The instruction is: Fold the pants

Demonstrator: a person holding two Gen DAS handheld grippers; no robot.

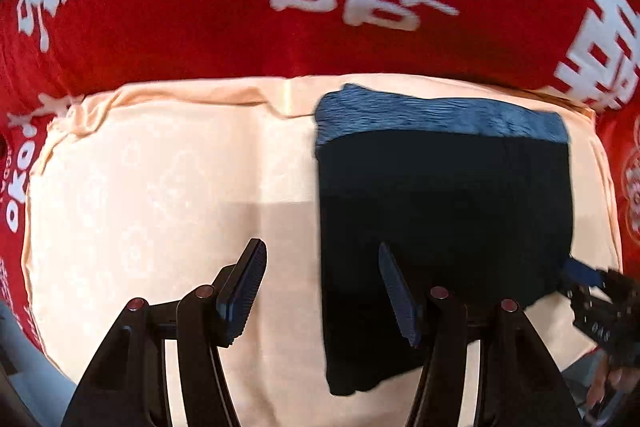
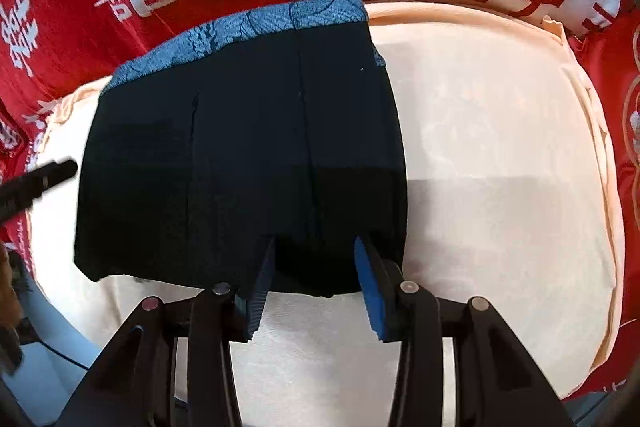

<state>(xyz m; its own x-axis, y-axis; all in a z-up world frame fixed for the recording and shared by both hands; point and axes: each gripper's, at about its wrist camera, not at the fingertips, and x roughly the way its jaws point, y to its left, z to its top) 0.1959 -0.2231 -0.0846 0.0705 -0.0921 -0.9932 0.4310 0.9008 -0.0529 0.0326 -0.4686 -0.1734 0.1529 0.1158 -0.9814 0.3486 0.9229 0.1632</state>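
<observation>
Pants: the pants (image 1: 444,211) lay folded into a compact dark rectangle on the peach cloth (image 1: 160,187), with the blue waistband (image 1: 436,115) at the far edge.
Left view only: the pants sat on the right half of the cloth, leaving a wide bare stretch to their left; the right tongs (image 1: 580,273) showed at the pants' right edge, blurred.
Right view only: vertical seams ran down the pants (image 2: 240,155), and the waistband (image 2: 240,31) showed a crinkled, mottled blue print; a dark tip of the left tongs (image 2: 48,175) poked in just beside the pants' left edge.
Left tongs: the left tongs (image 1: 320,267) were spread wide and gripped nothing, one finger over bare cloth, the other over the pants.
Right tongs: the right tongs (image 2: 316,259) were parted, empty, at the pants' near hem.
Materials: ribbed blue pads (image 2: 370,287) on black fingers; smooth peach cloth with a faint woven pattern; red fabric (image 1: 160,7) with white characters behind.
</observation>
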